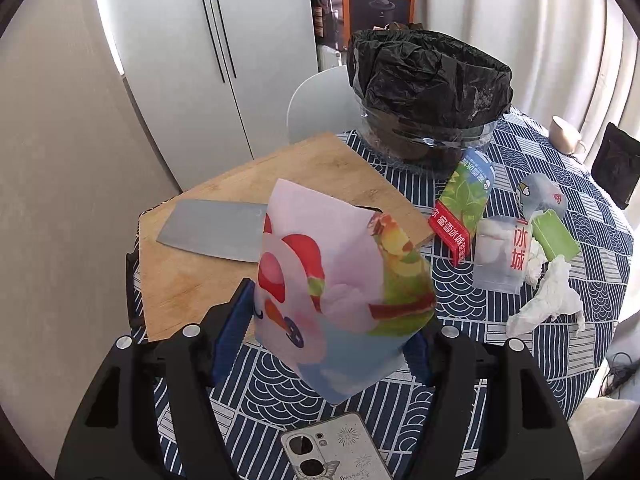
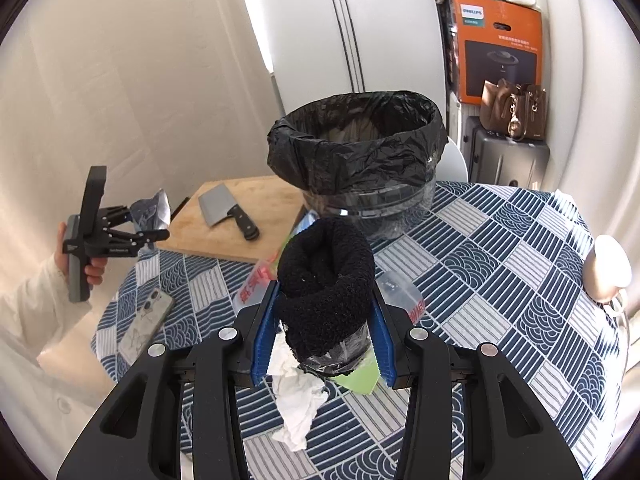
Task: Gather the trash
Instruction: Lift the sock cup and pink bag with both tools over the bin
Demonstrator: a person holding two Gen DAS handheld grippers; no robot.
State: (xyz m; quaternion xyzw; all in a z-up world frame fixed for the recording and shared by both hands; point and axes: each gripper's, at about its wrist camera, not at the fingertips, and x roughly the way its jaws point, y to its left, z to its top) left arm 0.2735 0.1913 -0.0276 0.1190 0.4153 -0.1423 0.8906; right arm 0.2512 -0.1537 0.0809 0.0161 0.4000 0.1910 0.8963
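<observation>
My left gripper [image 1: 332,320] is shut on a colourful snack bag [image 1: 340,280] and holds it above the table, short of the bin. The left gripper also shows in the right wrist view [image 2: 150,220] at far left. The bin [image 1: 428,92], lined with a black bag, stands at the back of the table; it also shows in the right wrist view [image 2: 360,156]. My right gripper [image 2: 324,332] is shut on a plastic cup with a black sock [image 2: 326,276] over it. A crumpled tissue [image 2: 296,404] lies below it. A green-red packet [image 1: 464,208], a clear cup [image 1: 502,254] and tissue [image 1: 552,300] lie right of the bag.
A wooden cutting board [image 1: 200,272] with a cleaver [image 1: 212,228] lies at left. A phone [image 1: 336,452] lies near the front edge. A beige mug [image 1: 564,136] stands at far right. A fridge [image 1: 224,40] and a white chair [image 1: 316,100] stand behind the table.
</observation>
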